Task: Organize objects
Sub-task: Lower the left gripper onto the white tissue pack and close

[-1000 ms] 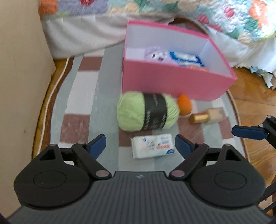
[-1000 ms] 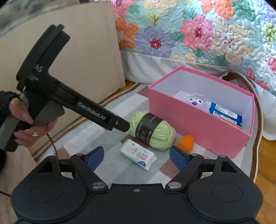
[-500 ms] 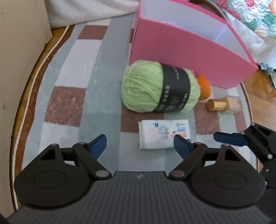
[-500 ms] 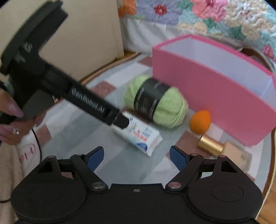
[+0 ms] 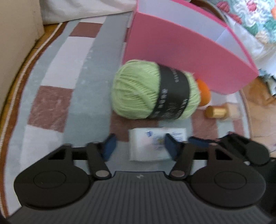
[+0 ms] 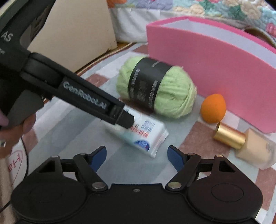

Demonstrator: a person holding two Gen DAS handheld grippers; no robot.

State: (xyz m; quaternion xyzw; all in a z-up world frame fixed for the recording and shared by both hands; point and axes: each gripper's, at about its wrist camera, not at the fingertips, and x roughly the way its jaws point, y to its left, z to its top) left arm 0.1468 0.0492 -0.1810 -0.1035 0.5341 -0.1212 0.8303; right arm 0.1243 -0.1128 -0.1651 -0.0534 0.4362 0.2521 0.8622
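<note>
A white tissue pack (image 5: 151, 143) lies on the checked rug, in front of a green yarn ball (image 5: 153, 90) with a black band. My left gripper (image 5: 140, 149) is open and low over the pack, its right finger over the pack's right part. In the right wrist view the left gripper's tip covers the pack's (image 6: 146, 134) left end. My right gripper (image 6: 137, 155) is open and empty, just short of the pack. An orange sponge (image 6: 213, 108) and a gold-capped bottle (image 6: 241, 143) lie beside the pink box (image 6: 215, 69).
The pink box (image 5: 186, 50) stands behind the yarn, its inside hidden. A beige panel (image 6: 72, 32) stands at the left, a quilted bed (image 6: 207, 8) behind. Wooden floor (image 5: 258, 96) borders the rug (image 5: 51, 103) on the right.
Both grippers have moved forward and down toward the tissue pack. The left gripper now reaches the pack. Both stay open.
</note>
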